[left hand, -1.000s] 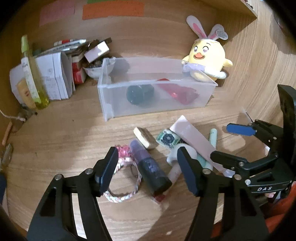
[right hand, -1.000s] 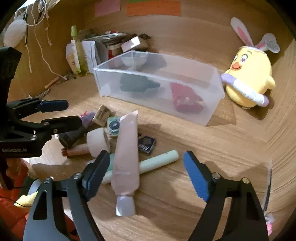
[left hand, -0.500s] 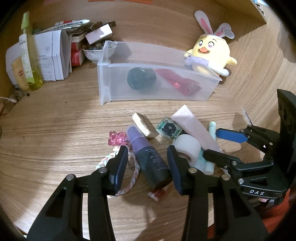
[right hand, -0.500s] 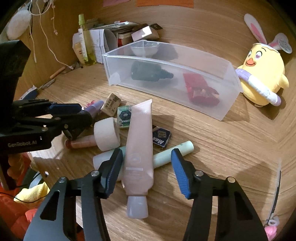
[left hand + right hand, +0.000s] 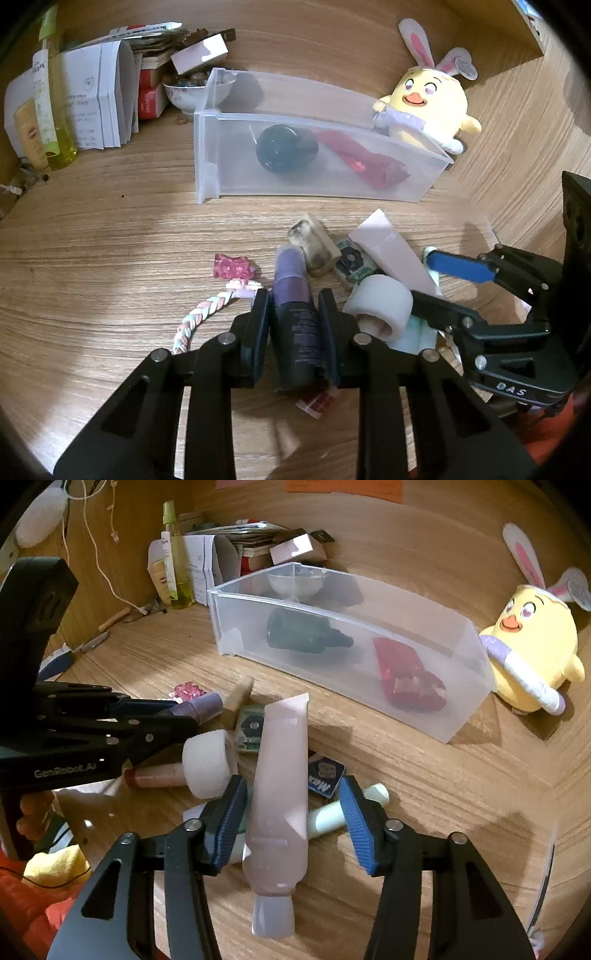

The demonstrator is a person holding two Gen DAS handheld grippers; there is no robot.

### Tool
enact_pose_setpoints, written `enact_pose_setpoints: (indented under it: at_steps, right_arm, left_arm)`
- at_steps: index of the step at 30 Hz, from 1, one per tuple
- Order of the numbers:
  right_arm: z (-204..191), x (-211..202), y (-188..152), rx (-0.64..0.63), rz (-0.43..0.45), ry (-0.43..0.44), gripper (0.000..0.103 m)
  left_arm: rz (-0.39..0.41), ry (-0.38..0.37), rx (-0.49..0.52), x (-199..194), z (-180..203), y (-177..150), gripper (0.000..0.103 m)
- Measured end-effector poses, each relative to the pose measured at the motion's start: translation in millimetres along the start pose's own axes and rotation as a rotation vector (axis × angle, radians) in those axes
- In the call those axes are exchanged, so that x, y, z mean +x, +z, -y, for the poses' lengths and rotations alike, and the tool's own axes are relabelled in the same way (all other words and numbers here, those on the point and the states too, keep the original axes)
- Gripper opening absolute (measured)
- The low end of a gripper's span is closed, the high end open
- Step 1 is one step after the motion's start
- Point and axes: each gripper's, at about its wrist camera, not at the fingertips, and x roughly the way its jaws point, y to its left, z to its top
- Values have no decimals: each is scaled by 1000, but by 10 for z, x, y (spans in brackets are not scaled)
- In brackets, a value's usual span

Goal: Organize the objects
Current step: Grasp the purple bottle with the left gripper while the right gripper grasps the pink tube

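Note:
A dark bottle with a purple cap (image 5: 290,269) lies in a heap of toiletries on the wooden desk. My left gripper (image 5: 293,299) is closing on it, and both pads touch its black body. In the right wrist view a pink tube (image 5: 280,775) lies on top of the heap. My right gripper (image 5: 291,786) straddles it with jaws closing. The left pad is close to the tube, and a gap shows at the right pad. A clear bin (image 5: 207,155) behind the heap holds a dark bottle (image 5: 284,147) and a red packet (image 5: 365,162).
Around the heap lie a white capped tube (image 5: 380,302), a beige block (image 5: 314,240), a mint stick (image 5: 369,797), a pink gem (image 5: 231,266) and a braided band (image 5: 199,314). A yellow plush chick (image 5: 428,103) sits right of the bin. Papers, boxes and a green bottle (image 5: 51,96) crowd the back left.
Both grippers have narrowed from wide open. The left one sank onto the purple-capped bottle and closed against it. The right one closed in around the pink tube.

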Motion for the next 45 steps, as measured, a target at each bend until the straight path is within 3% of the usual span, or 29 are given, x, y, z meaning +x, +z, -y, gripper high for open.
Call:
enact_pose_setpoints:
  at_steps: [2, 11, 30, 34, 37, 45]
  right_arm:
    - [-19, 9, 15, -7, -3, 17, 28]
    - [-25, -64, 16, -2, 31, -13, 28]
    - [401, -669, -47, 143, 144, -101, 27]
    - [488, -737, -65, 172, 155, -109, 24]
    - [530, -784, -67, 187, 163, -107, 9]
    - [610, -807, 10, 201, 186, -112, 8]
  left_arm:
    - [5, 2, 1, -16, -4, -4, 26]
    - [51, -6, -8, -172, -36, 41, 25]
    - [153, -28, -2, -471, 44, 243, 25]
    - [167, -25, -5, -496, 45, 277, 25]
    - [180, -31, -9, -518, 34, 313, 25]
    - [218, -37, 3, -589, 54, 451, 25]
